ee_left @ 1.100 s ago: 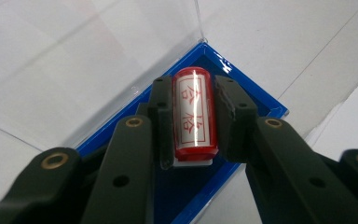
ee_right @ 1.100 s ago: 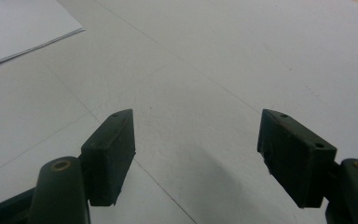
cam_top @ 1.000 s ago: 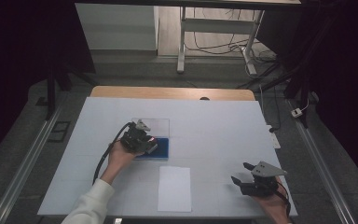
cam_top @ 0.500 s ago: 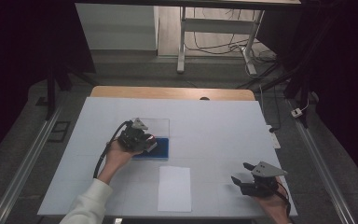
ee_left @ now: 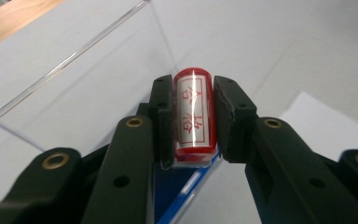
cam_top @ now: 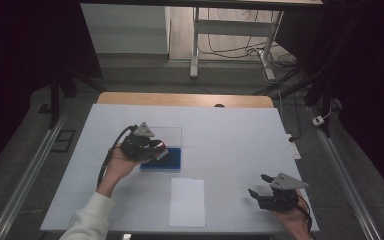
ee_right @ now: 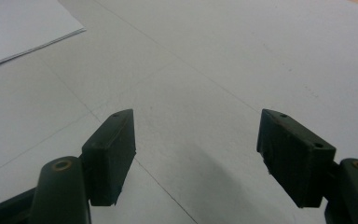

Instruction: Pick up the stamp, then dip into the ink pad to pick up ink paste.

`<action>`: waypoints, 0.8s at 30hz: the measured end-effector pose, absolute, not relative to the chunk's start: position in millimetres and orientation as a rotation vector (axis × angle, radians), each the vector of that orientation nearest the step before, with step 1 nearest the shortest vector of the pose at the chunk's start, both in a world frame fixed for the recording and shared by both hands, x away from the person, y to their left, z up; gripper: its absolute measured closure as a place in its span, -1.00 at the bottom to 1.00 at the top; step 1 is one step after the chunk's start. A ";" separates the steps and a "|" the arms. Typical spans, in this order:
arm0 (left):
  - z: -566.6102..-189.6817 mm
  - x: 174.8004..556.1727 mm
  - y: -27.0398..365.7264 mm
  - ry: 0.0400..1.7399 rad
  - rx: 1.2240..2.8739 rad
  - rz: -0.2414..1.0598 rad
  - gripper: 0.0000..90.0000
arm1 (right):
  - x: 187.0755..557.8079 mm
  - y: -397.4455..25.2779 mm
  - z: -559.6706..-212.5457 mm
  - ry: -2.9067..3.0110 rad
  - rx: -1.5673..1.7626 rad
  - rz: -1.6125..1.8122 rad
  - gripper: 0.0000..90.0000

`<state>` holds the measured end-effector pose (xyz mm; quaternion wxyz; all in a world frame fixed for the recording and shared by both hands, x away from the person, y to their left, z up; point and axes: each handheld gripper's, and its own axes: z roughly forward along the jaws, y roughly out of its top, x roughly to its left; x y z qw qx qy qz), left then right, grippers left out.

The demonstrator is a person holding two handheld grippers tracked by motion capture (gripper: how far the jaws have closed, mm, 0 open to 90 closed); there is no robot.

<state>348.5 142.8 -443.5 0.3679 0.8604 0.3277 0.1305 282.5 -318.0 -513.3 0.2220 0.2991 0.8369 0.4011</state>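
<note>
White bench (cam_top: 230,135) spanning middle of high view, bare wooden strip (cam_top: 185,99) showing along far edge. White paper sheet (cam_top: 187,201) lying flat near front edge, well apart from clear lid. Clear acrylic lid (cam_top: 172,135) lying flat on bench surface. Small dark dot (cam_top: 219,105) sitting at far edge. Metal rails (cam_top: 22,180) running along floor on both sides. Cables (cam_top: 230,50) trailing over floor beyond bench, beside white frame legs (cam_top: 195,45).
</note>
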 end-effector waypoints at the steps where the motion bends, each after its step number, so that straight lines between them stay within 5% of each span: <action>1: -442.2 347.7 143.2 0.839 2.216 0.342 0.56 | 282.5 -317.9 -513.3 2.312 0.826 1.109 -0.39; 24: -459.5 360.4 144.8 0.897 2.286 0.332 0.56 | 281.6 -316.3 -515.0 2.324 0.816 1.099 -0.38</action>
